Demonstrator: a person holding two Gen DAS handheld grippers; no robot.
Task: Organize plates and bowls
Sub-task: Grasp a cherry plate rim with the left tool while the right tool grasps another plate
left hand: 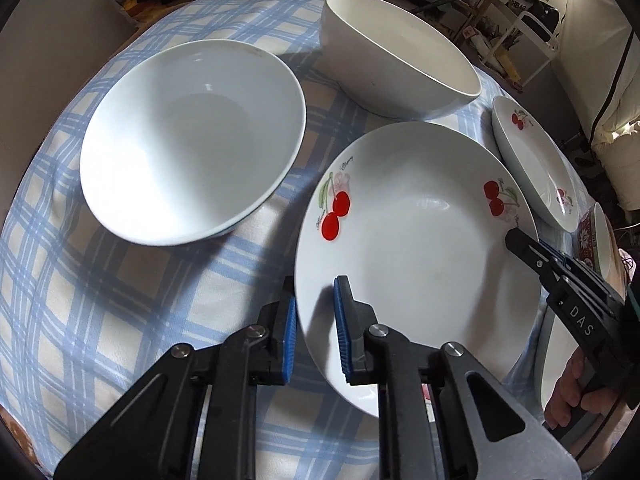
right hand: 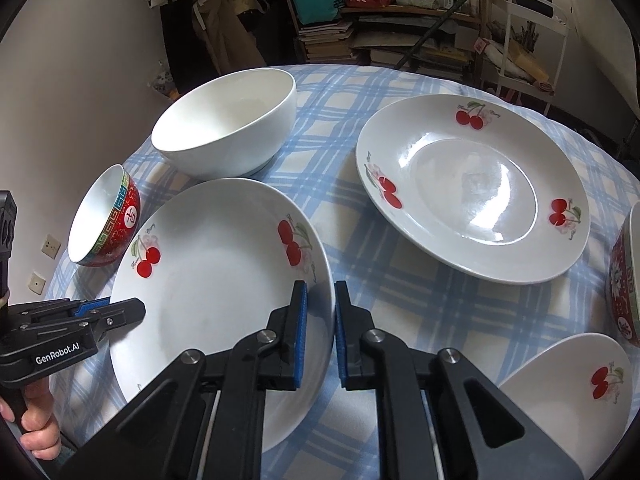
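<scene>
Blue pads of the left gripper (left hand: 315, 285) stood astride the near-left rim of the cherry plate (left hand: 420, 260), one pad outside the rim and one over the plate's face, closed down on it. On the opposite rim the right gripper (right hand: 320, 286) was clamped in the same manner, jaws nearly together with the rim between the pads. Whether the plate was resting on the table or raised off it could not be determined.

Surroundings, largest first:
- Blue checked tablecloth (left hand: 100, 320): covered the whole round table. Bare cloth lay open at the near left and in a band between the held plate and the second plate.
- Near white bowl (left hand: 192, 140): upright, left of the held plate, apart from its rim.
- Far white bowl (left hand: 400, 64): just beyond the held plate's far rim; contact could not be determined.
- Second cherry plate (right hand: 472, 188): flat on the cloth, right of the held plate, clear of it.
- Third cherry dish (right hand: 568, 392): at the near right edge.
- Left red bowl (right hand: 106, 220): beside the held plate's left rim.
- Right red bowl (right hand: 624, 280): at the right edge, partly out of view.

Both grippers pointed steeply downward, converging from opposite sides. The left hand (right hand: 36, 420) and the right hand (left hand: 568, 392) were each wrapped around a handle below table-edge level.
</scene>
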